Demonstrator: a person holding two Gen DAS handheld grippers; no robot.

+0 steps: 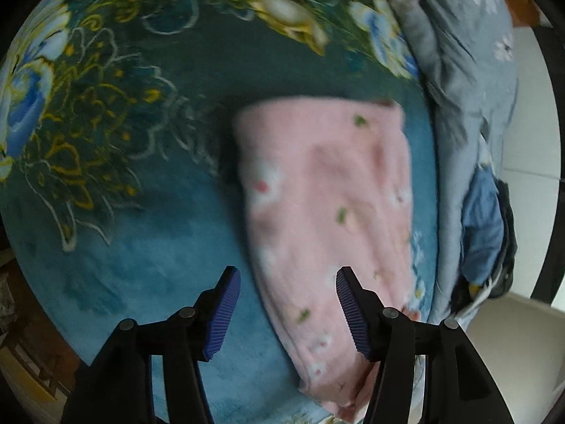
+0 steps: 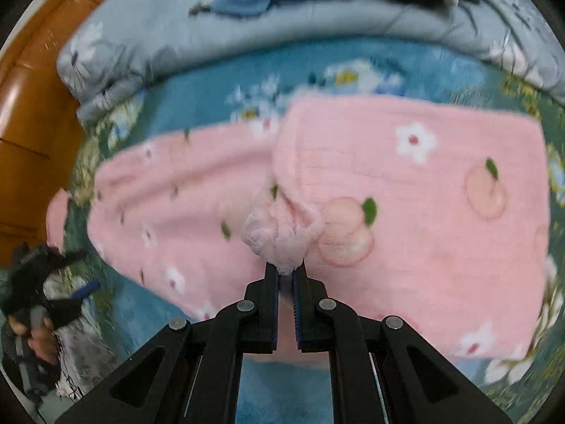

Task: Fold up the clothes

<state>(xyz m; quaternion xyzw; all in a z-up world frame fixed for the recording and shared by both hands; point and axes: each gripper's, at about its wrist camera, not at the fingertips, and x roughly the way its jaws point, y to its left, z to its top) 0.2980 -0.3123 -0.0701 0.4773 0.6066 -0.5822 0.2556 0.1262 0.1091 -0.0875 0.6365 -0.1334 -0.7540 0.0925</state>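
Fabric bunched in my right claw (image 2: 286,270), pinched tight to carry the fold; pink garment (image 2: 406,212) lies mid-frame on the bed (image 1: 141,282). Left claw (image 1: 287,312) gapes wide, empty, hovering ready.

Bed surface covered by a teal-blue plush blanket (image 1: 148,275) printed with large blue, white and gold flowers. Along one edge lies a bunched grey-blue quilt (image 2: 317,23) with small white blossoms. A glossy orange-brown wooden headboard (image 2: 28,134) borders the bed in the right wrist view. Beyond the quilt, pale white floor tiles (image 1: 529,134) appear. Lighting soft and even.
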